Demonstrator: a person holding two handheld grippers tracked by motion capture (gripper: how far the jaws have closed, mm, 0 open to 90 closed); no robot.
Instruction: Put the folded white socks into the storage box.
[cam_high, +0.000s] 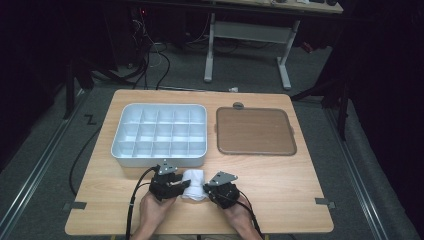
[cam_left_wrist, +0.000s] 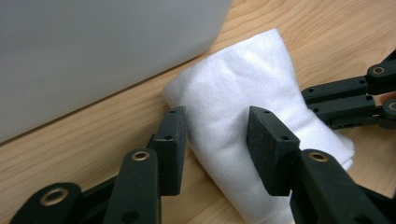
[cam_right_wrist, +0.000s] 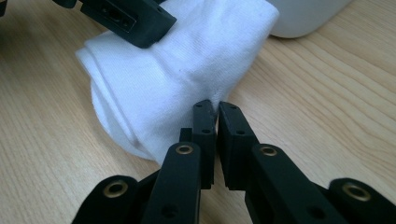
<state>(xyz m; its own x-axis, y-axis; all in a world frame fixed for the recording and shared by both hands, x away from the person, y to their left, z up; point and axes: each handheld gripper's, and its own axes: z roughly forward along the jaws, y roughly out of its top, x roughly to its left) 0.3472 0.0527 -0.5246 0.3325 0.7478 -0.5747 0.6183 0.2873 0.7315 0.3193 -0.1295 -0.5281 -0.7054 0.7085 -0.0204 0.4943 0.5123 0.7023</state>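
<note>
While the folded white cloth (cam_high: 194, 185) sits on the wooden table (cam_high: 280, 180) just in front of the grey divided tray (cam_high: 159, 134), the left gripper (cam_left_wrist: 217, 140) has its jaws spread around it, and the right gripper (cam_right_wrist: 216, 126) is pinching its edge tight.

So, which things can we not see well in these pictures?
- White cloth: in the left gripper view the left tongs hide part of it, so whether they touch it is unclear.
- Grey tray: left gripper view, cut off by the frame edge, compartments unseen.
- Small grey thing behind the brown board: high view, too small to identify.
</note>
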